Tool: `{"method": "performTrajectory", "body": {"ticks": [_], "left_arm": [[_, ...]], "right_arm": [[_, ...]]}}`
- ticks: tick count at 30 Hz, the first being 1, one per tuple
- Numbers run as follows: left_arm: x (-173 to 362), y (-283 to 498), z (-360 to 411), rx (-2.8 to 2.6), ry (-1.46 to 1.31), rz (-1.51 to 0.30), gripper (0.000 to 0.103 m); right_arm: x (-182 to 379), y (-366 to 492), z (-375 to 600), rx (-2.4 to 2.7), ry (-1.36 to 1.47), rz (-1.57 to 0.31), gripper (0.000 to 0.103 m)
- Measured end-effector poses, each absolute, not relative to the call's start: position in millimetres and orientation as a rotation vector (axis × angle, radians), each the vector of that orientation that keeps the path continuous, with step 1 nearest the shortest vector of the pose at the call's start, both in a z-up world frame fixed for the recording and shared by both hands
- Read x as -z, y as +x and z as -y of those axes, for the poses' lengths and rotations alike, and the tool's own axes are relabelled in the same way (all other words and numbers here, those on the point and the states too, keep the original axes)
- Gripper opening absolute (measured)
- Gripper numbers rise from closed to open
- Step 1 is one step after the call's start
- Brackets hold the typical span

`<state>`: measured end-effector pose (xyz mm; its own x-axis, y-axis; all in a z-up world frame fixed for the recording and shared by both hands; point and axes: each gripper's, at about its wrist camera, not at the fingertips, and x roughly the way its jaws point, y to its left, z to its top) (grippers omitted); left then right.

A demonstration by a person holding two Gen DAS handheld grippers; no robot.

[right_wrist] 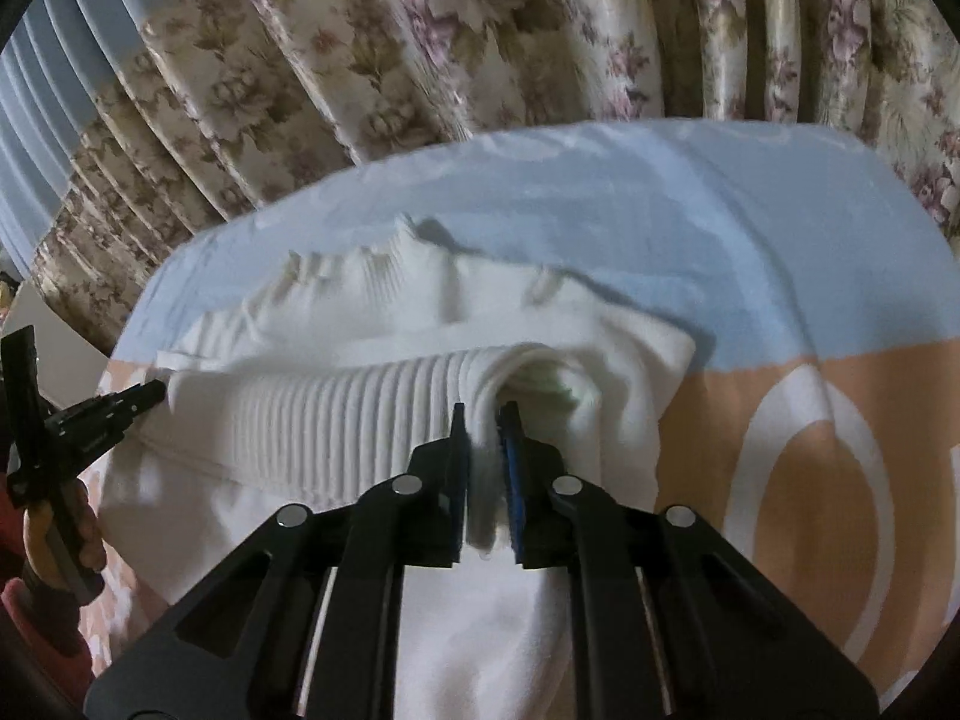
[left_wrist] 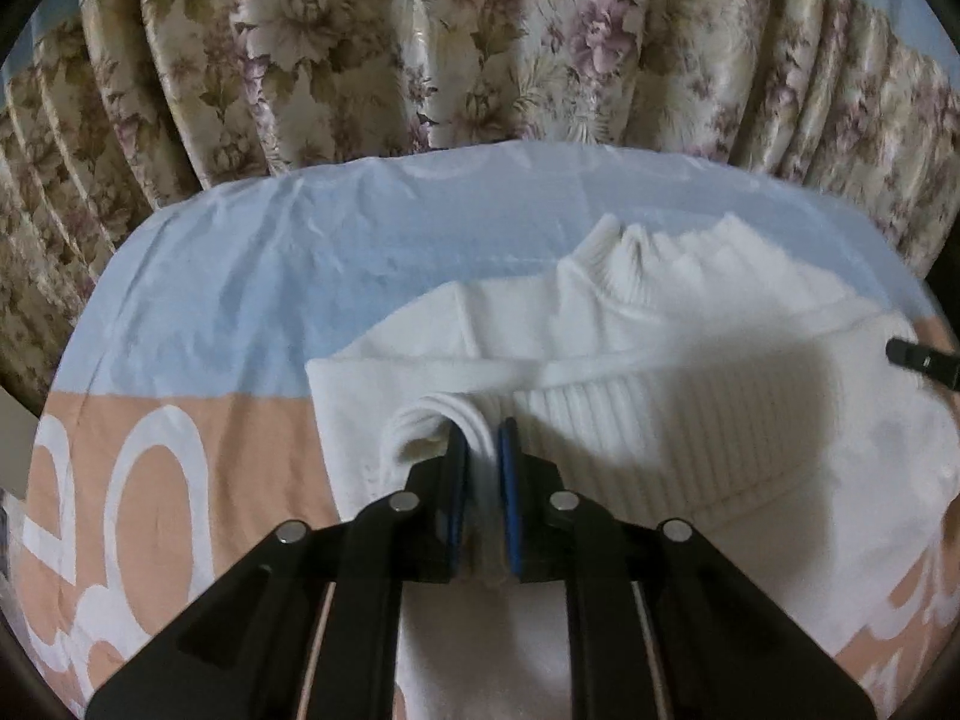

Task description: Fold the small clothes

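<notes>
- Two views showed one white knitted sweater [left_wrist: 690, 360] lying on a sheet [left_wrist: 240, 300] of pale blue and peach with big white letters, floral pleated curtains [left_wrist: 420, 48] behind.
- Left wrist view: the left gripper [left_wrist: 483, 438] had its black, blue-padded fingers [left_wrist: 457, 468] pinching a bunched ribbed hem corner. The ribbed band ran rightward, folded over the smooth body; the ribbed collar stood crumpled at the far edge. The right gripper's tip [left_wrist: 921, 360] touched the sweater's right edge.
- Right wrist view: the right gripper [right_wrist: 483, 420] pinched the ribbed hem's other corner, fabric squeezed between its pads. The left gripper [right_wrist: 108, 411] reached the sweater's left edge, held by a hand [right_wrist: 60, 534].
</notes>
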<state>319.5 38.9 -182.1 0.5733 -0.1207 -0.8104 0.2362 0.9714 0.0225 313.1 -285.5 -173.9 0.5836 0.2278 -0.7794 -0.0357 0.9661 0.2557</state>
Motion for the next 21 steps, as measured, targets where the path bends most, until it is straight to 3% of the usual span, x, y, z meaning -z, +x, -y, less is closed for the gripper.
{"method": "performTrajectory", "body": {"ticks": [3, 4, 5, 6, 7, 10, 13, 19, 20, 21], "left_arm": [[179.3, 322.1, -34.5, 0.199, 0.177, -0.949, 0.018], [175.7, 321.4, -36.0, 0.195, 0.174, -0.952, 0.026], [171.7, 319.8, -38.0, 0.198, 0.166, -0.950, 0.040], [164.2, 316.1, -42.3, 0.183, 0.161, -0.932, 0.063], [157.3, 313.1, -45.4, 0.160, 0.163, -0.906, 0.069], [137.6, 299.7, -55.1, 0.163, 0.131, -0.870, 0.071], [133.1, 286.9, -56.8, 0.216, 0.074, -0.892, 0.076], [158.9, 286.2, -28.3, 0.260, 0.132, -0.967, 0.075], [162.0, 287.6, -24.5, 0.268, 0.139, -0.969, 0.064], [164.4, 289.5, -21.4, 0.283, 0.145, -0.972, 0.041]], "right_arm": [[168.6, 313.0, 281.8, -0.153, 0.166, -0.938, 0.017], [163.6, 311.2, 281.6, -0.155, 0.150, -0.927, 0.023], [159.0, 310.5, 282.2, -0.155, 0.141, -0.913, 0.030], [151.0, 306.4, 283.6, -0.152, 0.128, -0.886, 0.033], [144.4, 303.2, 285.1, -0.153, 0.118, -0.865, 0.036], [131.2, 292.1, 287.3, -0.152, 0.094, -0.845, 0.046], [130.0, 284.5, 282.0, -0.181, 0.095, -0.855, 0.046], [153.5, 284.7, 256.8, -0.203, 0.050, -0.938, 0.044], [157.4, 286.0, 254.4, -0.204, 0.049, -0.944, 0.032], [159.3, 286.3, 253.6, -0.209, 0.050, -0.949, 0.025]]}}
